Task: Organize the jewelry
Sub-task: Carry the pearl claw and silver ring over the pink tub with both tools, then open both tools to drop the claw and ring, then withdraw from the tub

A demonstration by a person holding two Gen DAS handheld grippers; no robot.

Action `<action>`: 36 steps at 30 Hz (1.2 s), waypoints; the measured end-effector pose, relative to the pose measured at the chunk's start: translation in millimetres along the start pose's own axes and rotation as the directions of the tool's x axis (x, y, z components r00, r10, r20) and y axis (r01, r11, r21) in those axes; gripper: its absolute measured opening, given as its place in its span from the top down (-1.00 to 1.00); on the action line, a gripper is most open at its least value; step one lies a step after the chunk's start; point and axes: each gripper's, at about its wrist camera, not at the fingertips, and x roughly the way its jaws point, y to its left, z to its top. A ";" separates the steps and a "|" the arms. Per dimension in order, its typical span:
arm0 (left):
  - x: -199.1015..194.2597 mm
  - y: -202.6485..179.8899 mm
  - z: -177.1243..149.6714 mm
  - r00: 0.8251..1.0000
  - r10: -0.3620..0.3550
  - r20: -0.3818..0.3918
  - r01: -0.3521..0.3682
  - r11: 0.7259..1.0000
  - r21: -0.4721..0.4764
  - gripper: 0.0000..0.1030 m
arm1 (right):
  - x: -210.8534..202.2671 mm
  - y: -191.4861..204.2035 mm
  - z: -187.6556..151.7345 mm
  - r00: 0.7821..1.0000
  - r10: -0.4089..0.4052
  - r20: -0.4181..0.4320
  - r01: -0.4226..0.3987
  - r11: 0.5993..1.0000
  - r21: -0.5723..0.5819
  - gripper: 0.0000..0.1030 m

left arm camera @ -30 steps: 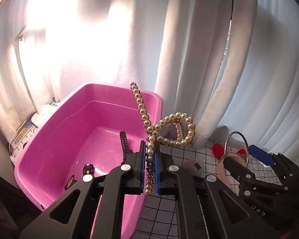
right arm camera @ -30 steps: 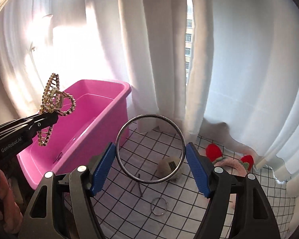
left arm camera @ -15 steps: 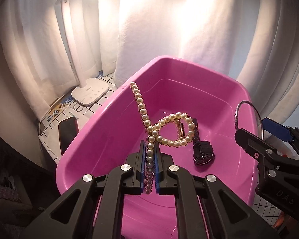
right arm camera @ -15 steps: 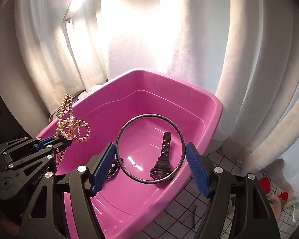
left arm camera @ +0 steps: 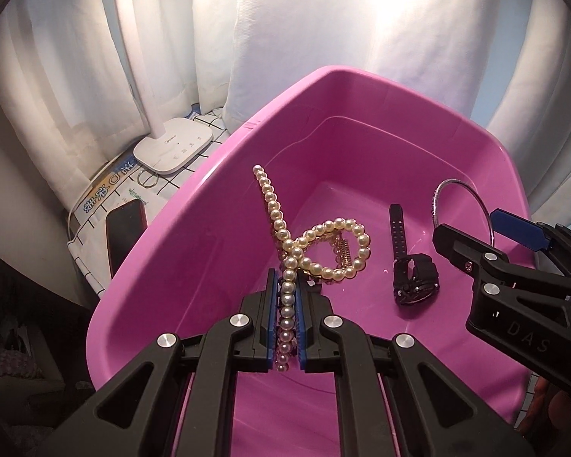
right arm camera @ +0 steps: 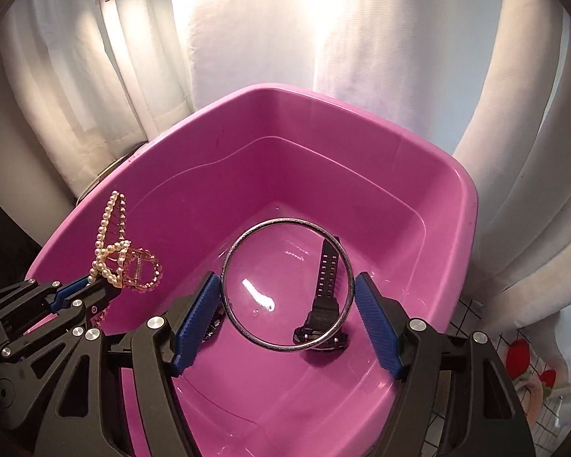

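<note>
Between the left claw's ribbed blue pads, a pearl-beaded gold hair clip is pinched; the right claw, spread wide, grips a thin silver metal bangle, both above the glossy pink plastic tub holding a black watch.

Black grippers, blue pads, silver screws

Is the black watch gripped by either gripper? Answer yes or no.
No: the black watch lies loose on the pink tub's floor.
</note>
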 end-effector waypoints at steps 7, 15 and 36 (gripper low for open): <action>-7.0 1.6 3.9 0.999 0.013 0.042 -0.013 1.000 0.001 0.23 | 6.0 -2.7 1.7 1.000 -0.005 -0.026 0.006 1.000 0.019 -0.38; -8.4 9.2 2.1 0.999 0.012 0.039 -0.011 1.000 -0.024 0.20 | 2.7 -5.3 2.6 0.999 -0.037 -0.018 0.037 0.999 0.018 -0.38; -34.4 -0.6 -11.9 0.996 0.010 0.089 -0.007 0.999 -0.034 -0.24 | -34.7 -9.4 -15.8 0.998 -0.035 0.054 0.032 0.998 0.052 -0.39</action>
